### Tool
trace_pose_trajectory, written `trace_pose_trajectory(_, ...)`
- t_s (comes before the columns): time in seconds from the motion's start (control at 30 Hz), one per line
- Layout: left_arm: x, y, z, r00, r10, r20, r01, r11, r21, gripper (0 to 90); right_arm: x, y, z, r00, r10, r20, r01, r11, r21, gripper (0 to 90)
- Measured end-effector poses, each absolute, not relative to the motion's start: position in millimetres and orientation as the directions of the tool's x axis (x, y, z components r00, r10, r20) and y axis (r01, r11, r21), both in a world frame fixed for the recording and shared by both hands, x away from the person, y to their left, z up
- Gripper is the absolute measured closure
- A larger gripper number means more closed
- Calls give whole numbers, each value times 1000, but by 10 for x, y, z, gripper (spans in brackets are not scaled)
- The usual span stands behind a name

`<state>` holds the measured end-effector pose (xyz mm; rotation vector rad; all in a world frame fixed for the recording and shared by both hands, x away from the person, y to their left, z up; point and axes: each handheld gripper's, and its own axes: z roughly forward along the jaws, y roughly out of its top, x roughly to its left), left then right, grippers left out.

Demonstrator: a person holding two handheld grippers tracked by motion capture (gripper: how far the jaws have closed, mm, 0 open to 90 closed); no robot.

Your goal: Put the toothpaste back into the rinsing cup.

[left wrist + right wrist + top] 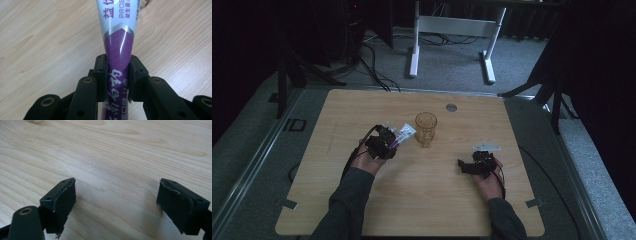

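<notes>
Purple-and-white tube clamped in left claw, nose beside amber glass.

Your left black 2-jaw gripper sits fwd-left, jaws clamped tight on the purple-and-white plastic tube, pads pressing both sides. Your right black 2-jaw gripper rests low by the tabletop, pointing left, jaws spread wide w/ nothing between. Both forearms come in from the near edge.

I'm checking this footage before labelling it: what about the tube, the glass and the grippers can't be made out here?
- Tube: cap end cut off by the left gripper view's top edge; tail hidden behind the left gripper.
- Glass: contents too small and dim in the high view.
- Right gripper: its body lies outside the right gripper view's bottom edge.
</notes>
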<state>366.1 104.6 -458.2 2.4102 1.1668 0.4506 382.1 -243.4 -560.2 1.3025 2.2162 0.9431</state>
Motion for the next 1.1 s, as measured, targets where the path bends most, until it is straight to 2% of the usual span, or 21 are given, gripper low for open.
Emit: trace_pose_trajectory(1.1, 3690, 1015, -4509, 567, 821, 58, 633, -480, 607, 723, 3822, -2435, -5603, -486, 874, -5, 602, 339, 723, 156)
